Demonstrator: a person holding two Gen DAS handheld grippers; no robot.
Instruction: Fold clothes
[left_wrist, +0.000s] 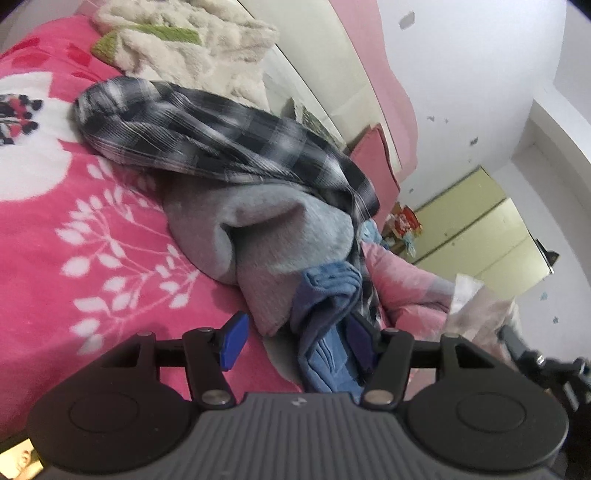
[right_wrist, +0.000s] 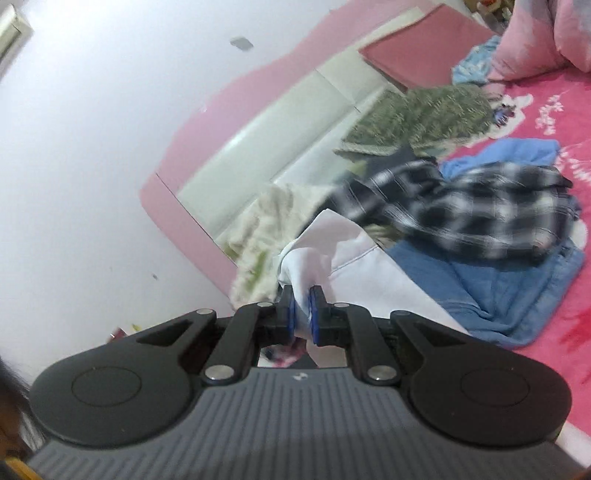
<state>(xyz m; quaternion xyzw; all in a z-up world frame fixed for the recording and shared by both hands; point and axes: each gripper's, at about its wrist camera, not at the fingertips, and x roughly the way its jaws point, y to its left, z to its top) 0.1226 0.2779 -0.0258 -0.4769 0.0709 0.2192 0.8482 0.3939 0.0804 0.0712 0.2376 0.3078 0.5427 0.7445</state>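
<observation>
Soft white garment is pinched by right gripper; left gripper is spread wide around, perhaps touching, crumpled blue denim.

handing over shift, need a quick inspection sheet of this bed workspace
surface: pink floral blanket on the bed
job's things: plaid shirt lying over grey garment; blue garment; white garment lifted
clutter: cream fleece; pink quilt
grippers: left gripper open beside the blue garment; right gripper shut on the white garment
cables: nothing seen
surroundings: white wall; pink headboard
</observation>
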